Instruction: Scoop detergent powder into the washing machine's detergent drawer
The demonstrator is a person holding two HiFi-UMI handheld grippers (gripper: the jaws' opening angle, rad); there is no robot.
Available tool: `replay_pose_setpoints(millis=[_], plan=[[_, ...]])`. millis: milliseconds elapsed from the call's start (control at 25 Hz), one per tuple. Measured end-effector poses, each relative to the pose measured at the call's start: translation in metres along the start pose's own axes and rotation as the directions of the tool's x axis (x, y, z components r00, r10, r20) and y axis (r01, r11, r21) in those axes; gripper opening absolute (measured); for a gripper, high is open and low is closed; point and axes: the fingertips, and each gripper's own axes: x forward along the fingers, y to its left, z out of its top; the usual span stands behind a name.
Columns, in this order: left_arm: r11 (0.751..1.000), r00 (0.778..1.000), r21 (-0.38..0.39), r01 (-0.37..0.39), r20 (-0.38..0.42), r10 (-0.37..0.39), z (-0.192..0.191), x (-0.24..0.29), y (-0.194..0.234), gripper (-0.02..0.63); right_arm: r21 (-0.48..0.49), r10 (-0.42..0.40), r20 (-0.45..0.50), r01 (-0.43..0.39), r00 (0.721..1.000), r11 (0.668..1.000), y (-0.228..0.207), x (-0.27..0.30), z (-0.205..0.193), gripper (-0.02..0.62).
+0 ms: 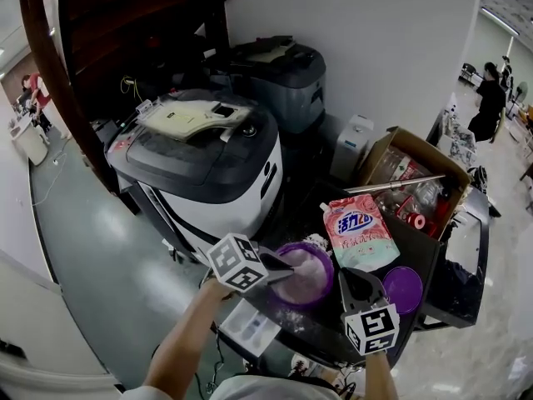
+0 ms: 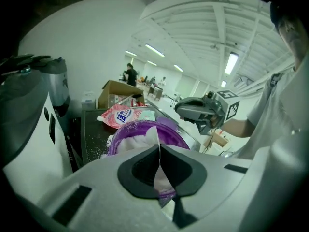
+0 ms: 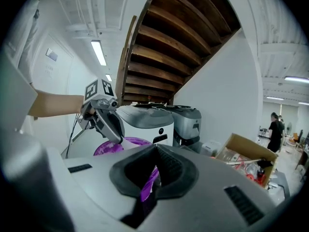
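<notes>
The detergent powder (image 1: 301, 267) lies as a loose white heap in the purple bowl (image 1: 322, 249), just ahead of and below the tips of your left claw (image 1: 283, 267). Expect it to be light and dry. It will slide off anything you tilt, and grains lie scattered on the dark tabletop (image 1: 420, 252) beside the bowl.

Your left claw is pinched almost fully together on a thin pale piece. I take it for the handle of a white scoop (image 2: 155, 135), whose far end dips into the heap just past the jaws. It looks smooth and slim, so treat it as slippery: grip it firmly and carry it level.

Your right claw (image 3: 153, 170) is clamped on a purple strip, by my reading the bowl's rim on its own side. The bowl looks like light plastic that may flex or skid, so the rim is the sensible place to steady it, without crushing.

Beyond the right claw lies a pink detergent pouch (image 1: 358, 233), with a purple lid (image 1: 403, 288) just to that claw's right and a cardboard box (image 1: 416, 182) farther off. The washing machine (image 1: 200, 165) stands beyond your left claw, to its left. I cannot make out its detergent drawer.
</notes>
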Motion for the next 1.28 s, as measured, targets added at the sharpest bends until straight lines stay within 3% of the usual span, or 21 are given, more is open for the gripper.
replay_pose_setpoints(millis=[240, 400, 680, 880, 1280], plan=[[0.993, 0.976, -0.116, -0.029, 0.210, 0.053, 0.008, -0.014, 0.007, 0.014, -0.014, 0.001, 0.006, -0.001, 1.000, 1.000, 0.003, 0.003, 0.005, -0.003], [0.977, 0.926, -0.212, -0.009, 0.367, 0.088, 0.018, -0.030, 0.008, 0.014, -0.022, -0.003, 0.020, 0.004, 1.000, 1.000, 0.006, 0.002, 0.012, -0.003], [0.947, 0.848, -0.318, 0.038, 0.512, 0.138, 0.018, -0.043, 0.005, 0.014, -0.037, -0.005, 0.042, 0.007, 0.999, 0.999, 0.016, -0.001, 0.022, -0.003], [0.934, 0.791, -0.356, 0.034, 0.581, 0.192, 0.017, -0.058, 0.000, 0.014, -0.047, -0.003, 0.061, 0.006, 0.998, 0.999, 0.024, -0.006, 0.032, -0.003], [0.923, 0.744, -0.384, 0.022, 0.623, 0.242, -0.005, -0.092, -0.016, 0.014, -0.076, 0.033, 0.070, -0.027, 0.997, 0.997, 0.056, -0.013, 0.039, -0.003]])
